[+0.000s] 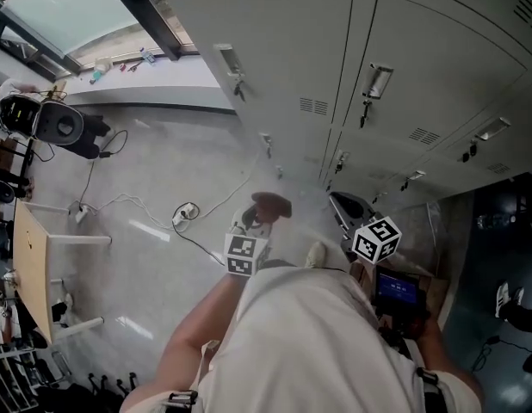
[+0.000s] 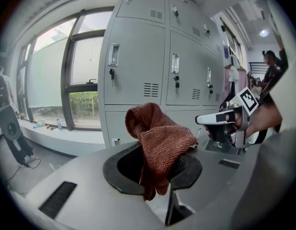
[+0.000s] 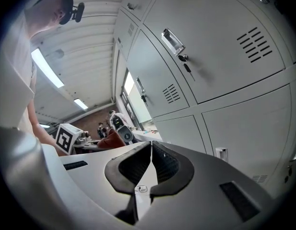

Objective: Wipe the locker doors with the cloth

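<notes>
The person wore a pale cream short-sleeved shirt (image 1: pixel 309 334). The left gripper (image 2: pixel 155 166) and the right gripper (image 3: pixel 151 150) each had a smooth light-grey shell with dark slotted recesses and curved black jaw pads ribbed on the inner faces, and a small round screw (image 3: pixel 140 189) sat at the root of the right one's jaws. Each bore a white cube printed with black square markers, the left cube (image 1: pixel 245 255) and the right cube (image 1: pixel 377 239), and a small blue-lit screen (image 1: pixel 395 291) showed behind the latter.
</notes>
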Demonstrator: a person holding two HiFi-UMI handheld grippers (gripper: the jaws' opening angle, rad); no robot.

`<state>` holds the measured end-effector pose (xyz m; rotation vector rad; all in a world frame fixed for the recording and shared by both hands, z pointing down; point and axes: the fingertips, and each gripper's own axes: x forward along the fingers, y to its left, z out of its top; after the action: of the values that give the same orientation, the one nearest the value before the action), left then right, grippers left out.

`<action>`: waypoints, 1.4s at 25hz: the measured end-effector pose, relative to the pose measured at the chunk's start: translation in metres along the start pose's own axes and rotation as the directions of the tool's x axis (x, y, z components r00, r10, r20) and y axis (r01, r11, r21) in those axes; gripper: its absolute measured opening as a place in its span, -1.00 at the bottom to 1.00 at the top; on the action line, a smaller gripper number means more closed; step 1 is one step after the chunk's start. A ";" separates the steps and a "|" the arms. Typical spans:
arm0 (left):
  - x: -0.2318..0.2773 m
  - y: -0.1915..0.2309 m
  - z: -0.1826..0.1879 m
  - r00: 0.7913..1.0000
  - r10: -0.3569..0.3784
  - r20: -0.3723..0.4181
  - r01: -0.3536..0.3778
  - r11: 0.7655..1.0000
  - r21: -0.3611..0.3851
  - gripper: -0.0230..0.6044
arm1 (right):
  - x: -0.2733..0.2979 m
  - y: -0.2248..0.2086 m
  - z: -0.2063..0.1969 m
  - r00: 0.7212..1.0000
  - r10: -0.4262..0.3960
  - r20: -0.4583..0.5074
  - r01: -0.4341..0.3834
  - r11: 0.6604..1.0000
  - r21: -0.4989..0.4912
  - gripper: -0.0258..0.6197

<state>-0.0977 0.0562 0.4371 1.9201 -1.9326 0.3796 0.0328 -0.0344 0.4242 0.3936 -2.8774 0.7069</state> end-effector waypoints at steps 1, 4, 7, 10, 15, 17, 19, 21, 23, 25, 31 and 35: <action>0.004 0.000 -0.001 1.000 -0.008 -0.009 0.008 1.000 0.004 -0.69 | 0.001 -0.001 -0.002 1.000 -0.009 -0.002 0.009 1.000 0.008 -0.86; 0.014 -0.003 -0.002 0.998 -0.054 -0.029 0.055 0.998 0.023 -0.69 | -0.002 -0.002 -0.007 0.999 -0.051 0.000 0.051 0.998 0.034 -0.86; 0.028 -0.010 -0.003 0.992 -0.117 -0.050 0.119 0.992 0.034 -0.69 | -0.007 -0.009 -0.012 0.994 -0.110 0.005 0.110 0.992 0.059 -0.86; 0.047 -0.016 -0.001 0.981 -0.181 -0.071 0.185 0.981 0.052 -0.69 | -0.009 -0.018 -0.016 0.985 -0.172 0.013 0.171 0.981 0.089 -0.86; 0.087 -0.013 -0.004 0.973 -0.190 -0.130 0.206 0.971 0.122 -0.69 | -0.009 -0.025 -0.030 0.967 -0.253 0.011 0.249 0.959 0.134 -0.86; 0.101 -0.010 -0.011 0.973 -0.163 -0.165 0.188 0.970 0.151 -0.69 | -0.010 -0.027 -0.036 0.960 -0.279 0.011 0.273 0.949 0.156 -0.86; 0.116 -0.013 -0.015 0.969 -0.161 -0.189 0.194 0.967 0.168 -0.69 | -0.012 -0.028 -0.043 0.954 -0.301 0.011 0.294 0.939 0.177 -0.86; 0.135 -0.024 -0.007 0.963 -0.194 -0.184 0.228 0.956 0.185 -0.69 | -0.014 -0.030 -0.048 0.946 -0.324 0.014 0.316 0.929 0.195 -0.86; 0.154 -0.040 0.010 0.958 -0.241 -0.153 0.269 0.941 0.206 -0.69 | -0.017 -0.032 -0.054 0.937 -0.348 0.018 0.336 0.917 0.216 -0.86; 0.172 -0.056 0.028 0.954 -0.270 -0.131 0.294 0.927 0.231 -0.69 | -0.023 -0.031 -0.058 0.930 -0.367 0.021 0.352 0.906 0.235 -0.86; 0.228 -0.068 0.048 0.951 -0.263 -0.162 0.296 0.925 0.237 -0.69 | -0.030 -0.021 -0.069 0.926 -0.378 -0.003 0.366 0.894 0.259 -0.86; 0.231 -0.050 0.053 0.952 -0.251 -0.174 0.280 0.946 0.166 -0.68 | -0.028 -0.019 -0.077 0.924 -0.382 -0.026 0.375 0.888 0.267 -0.86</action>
<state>-0.0495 -0.1751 0.4913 2.1693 -1.5620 0.6269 0.0717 -0.0081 0.4935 0.9765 -2.6065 1.0170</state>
